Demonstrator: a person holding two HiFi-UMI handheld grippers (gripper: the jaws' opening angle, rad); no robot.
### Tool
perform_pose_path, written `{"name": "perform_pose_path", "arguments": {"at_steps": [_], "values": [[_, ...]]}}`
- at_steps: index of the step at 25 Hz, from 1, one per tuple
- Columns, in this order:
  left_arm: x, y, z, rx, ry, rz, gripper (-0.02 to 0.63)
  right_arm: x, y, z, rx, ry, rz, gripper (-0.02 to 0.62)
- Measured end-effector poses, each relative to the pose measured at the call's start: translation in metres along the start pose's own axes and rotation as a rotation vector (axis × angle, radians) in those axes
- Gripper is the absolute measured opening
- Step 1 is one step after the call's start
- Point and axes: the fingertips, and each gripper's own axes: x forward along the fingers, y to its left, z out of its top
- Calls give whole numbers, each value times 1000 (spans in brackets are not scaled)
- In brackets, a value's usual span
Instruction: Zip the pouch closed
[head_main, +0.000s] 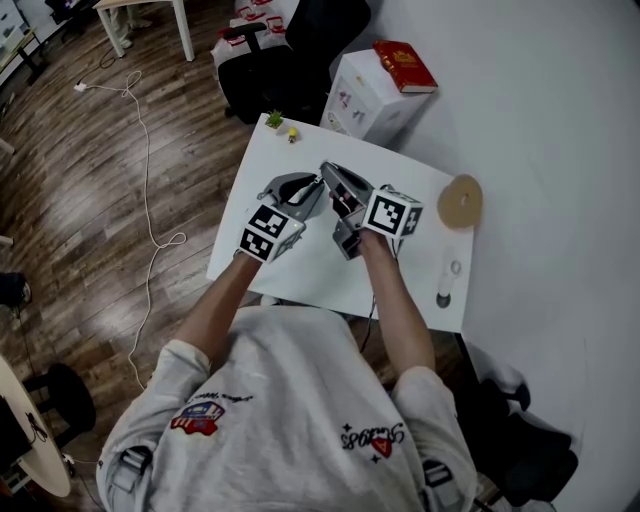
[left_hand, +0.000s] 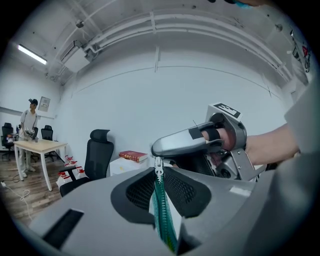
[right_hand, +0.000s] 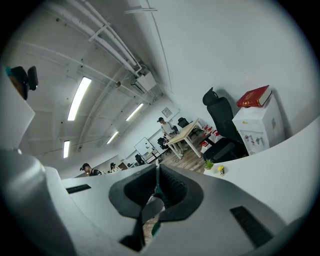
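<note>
L gripper (left_hand: 159, 172), R gripper (right_hand: 157, 176): jaws clamped, tips close together.

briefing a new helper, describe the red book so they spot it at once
Past the white table's far edge stands a small white cabinet beside a black office chair. The red book lies flat on top, the only thing there.

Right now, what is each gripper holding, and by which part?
Both hold the pouch. The left gripper pinches its green zipper tape, with the metal slider at the tips. The right gripper pinches a thin edge of it.
</note>
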Motion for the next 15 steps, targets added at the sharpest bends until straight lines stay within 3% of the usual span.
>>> {"name": "perform_pose_path", "arguments": {"at_steps": [9,15], "values": [[-1,-4,-14,40,56,-23,43,-2,-18,-20,-18,62,-70,23],[1,-4,-20,27,81,-43,40,-1,-15,-17,0,56,-60,23]]}}
